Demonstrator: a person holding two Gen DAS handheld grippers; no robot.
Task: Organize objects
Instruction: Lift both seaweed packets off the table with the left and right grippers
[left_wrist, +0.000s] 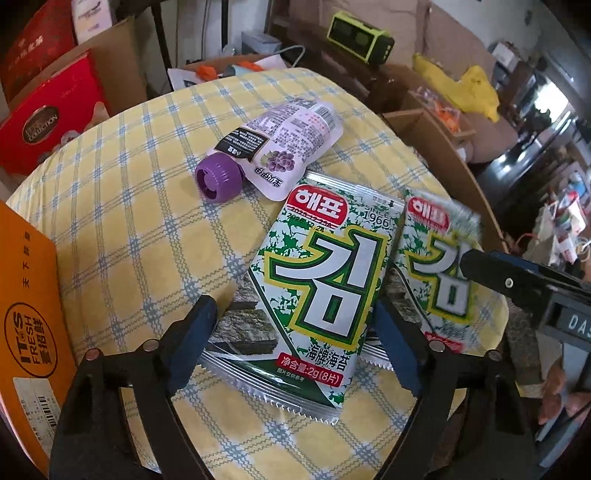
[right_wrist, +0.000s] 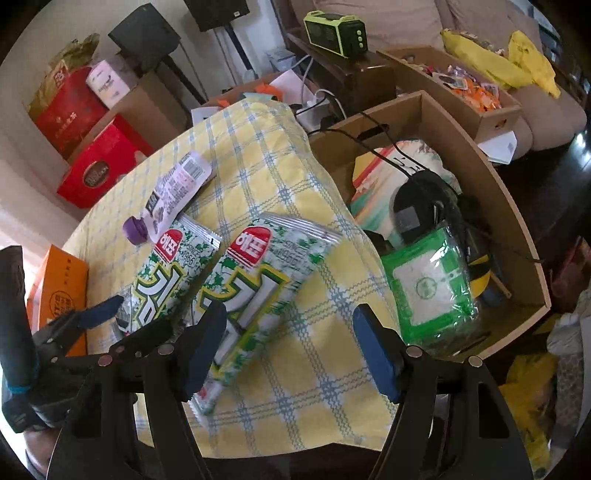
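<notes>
Two green-and-white seaweed packets lie side by side on the yellow checked cloth (left_wrist: 122, 236). My left gripper (left_wrist: 295, 347) stands open astride the lower end of the left packet (left_wrist: 317, 288), its blue pads close to both edges. The right packet (right_wrist: 255, 284) lies tilted. My right gripper (right_wrist: 290, 350) is open; its left pad overlaps that packet's edge and its right pad stands well clear. One of its fingers (left_wrist: 487, 267) reaches over the right packet (left_wrist: 436, 266). A purple-capped drink pouch (left_wrist: 280, 144) lies beyond the packets.
An orange carton (left_wrist: 29, 314) stands at the cloth's left edge. To the right a big cardboard box (right_wrist: 517, 221) holds a green-wrapped pack (right_wrist: 432, 288) and cables. Red gift boxes (left_wrist: 48, 114) and a green radio (right_wrist: 336, 33) sit behind.
</notes>
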